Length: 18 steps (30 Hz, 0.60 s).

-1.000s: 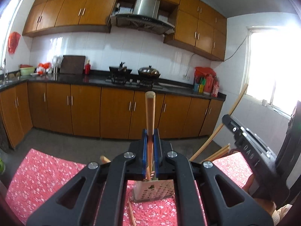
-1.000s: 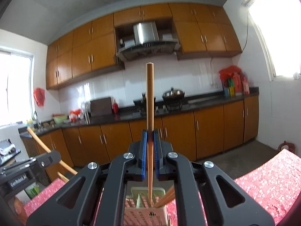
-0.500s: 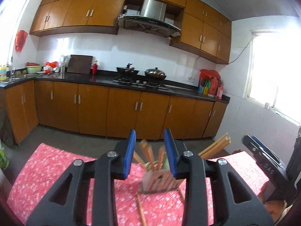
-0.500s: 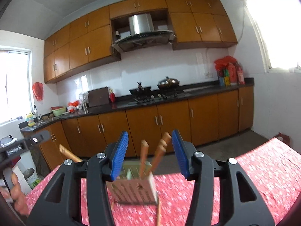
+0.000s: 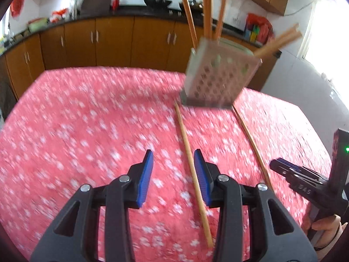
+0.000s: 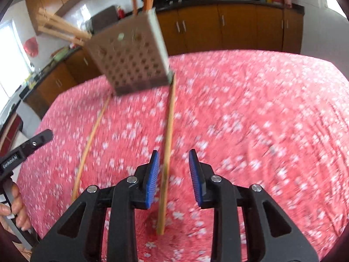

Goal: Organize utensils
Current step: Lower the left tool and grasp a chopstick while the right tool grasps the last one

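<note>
Two thin wooden chopsticks (image 5: 192,159) lie near perforated holder (image 5: 218,80).

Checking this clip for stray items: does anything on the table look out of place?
Yes. Two long wooden chopsticks lie loose on the red floral tablecloth, while the rest stand in the perforated grey holder. Motion blur hides finer detail.

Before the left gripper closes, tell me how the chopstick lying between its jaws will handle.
The chopstick looks thin, straight and wooden: probably stiff and light. It lies flat on the tablecloth, so it may roll or pivot. The left gripper is open.
</note>
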Tool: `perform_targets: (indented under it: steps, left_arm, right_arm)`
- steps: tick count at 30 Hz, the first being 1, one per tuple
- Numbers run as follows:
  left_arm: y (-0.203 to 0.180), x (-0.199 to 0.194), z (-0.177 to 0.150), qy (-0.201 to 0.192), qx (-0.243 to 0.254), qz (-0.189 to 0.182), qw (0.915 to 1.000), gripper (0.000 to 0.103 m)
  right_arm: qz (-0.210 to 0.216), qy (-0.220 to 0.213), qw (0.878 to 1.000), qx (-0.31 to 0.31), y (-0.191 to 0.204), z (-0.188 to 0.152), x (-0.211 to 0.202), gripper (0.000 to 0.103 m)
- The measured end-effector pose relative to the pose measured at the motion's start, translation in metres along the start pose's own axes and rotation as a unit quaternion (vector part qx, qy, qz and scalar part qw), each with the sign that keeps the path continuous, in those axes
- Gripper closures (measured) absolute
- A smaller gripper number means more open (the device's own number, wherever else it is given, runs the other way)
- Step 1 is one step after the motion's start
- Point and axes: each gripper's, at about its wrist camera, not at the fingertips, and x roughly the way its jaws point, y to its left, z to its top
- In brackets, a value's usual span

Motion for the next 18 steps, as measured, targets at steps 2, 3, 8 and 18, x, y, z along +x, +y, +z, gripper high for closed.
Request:
perform_targets:
  steps: [2,3,8,18]
  left_arm:
    - [-0.005,0.006,-0.005,0.011,0.003,-0.007,0.9999,0.064]
    - [-0.008,0.009,-0.008,0.015,0.006,-0.008,0.9998,0.064]
    - [-0.029,0.025,-0.017,0.037,0.024,0.001,0.9990,0.066]
    - [-0.027,0.046,-0.024,0.053,0.034,0.037,0.9973,0.094]
  right_arm:
    - [-0.005,0.008,1.000,-0.010,0.005,-0.003,0.006,0.076]
    - [-0.014,0.013,1.000,-0.016,0.007,-0.004,0.009,0.086]
    - [-0.053,0.006,0.998,-0.014,-0.002,-0.004,0.009,0.095]
    - [-0.071,-0.003,0.997,0.014,-0.031,-0.004,-0.002,0.095]
